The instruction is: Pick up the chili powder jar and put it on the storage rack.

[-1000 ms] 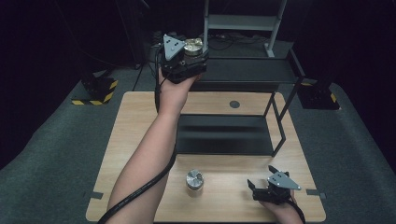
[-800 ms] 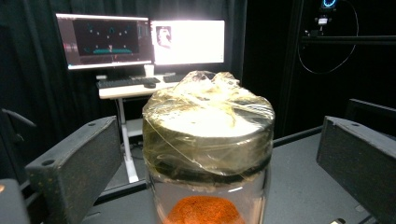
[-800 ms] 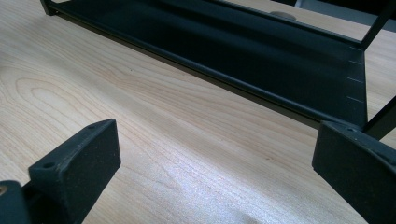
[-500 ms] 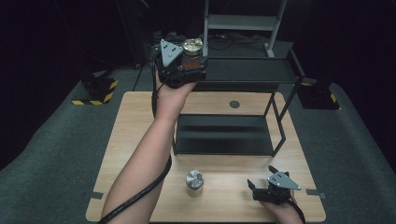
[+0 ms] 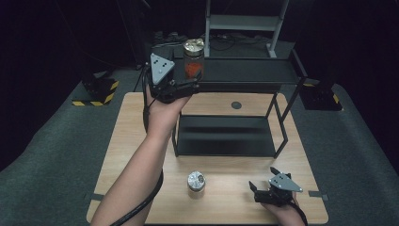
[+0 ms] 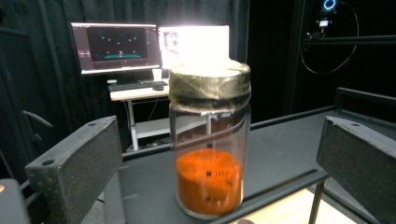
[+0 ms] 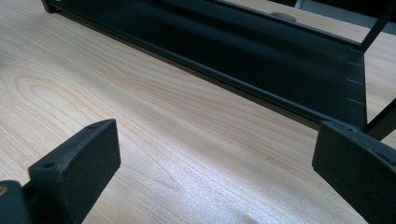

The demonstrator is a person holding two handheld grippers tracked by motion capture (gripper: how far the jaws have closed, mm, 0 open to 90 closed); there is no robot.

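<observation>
The tabletop (image 5: 131, 136) is pale wood with a fine wavy grain, set on dark grey carpet (image 5: 51, 155). The two-tier shelf rack (image 5: 226, 136) in the middle of the frame is matt black. On its top tier the glass jar (image 5: 193, 59) is clear, with a dull gold lid and bright orange-red powder in its lower half. Low in the frame, the second jar (image 5: 195, 181) has a silver lid. Each claw is black with a light grey three-cornered plate: the left claw (image 5: 188, 87), the right claw (image 5: 261, 186). At left, a floor block (image 5: 94, 92) bears yellow-and-black diagonal stripes.
</observation>
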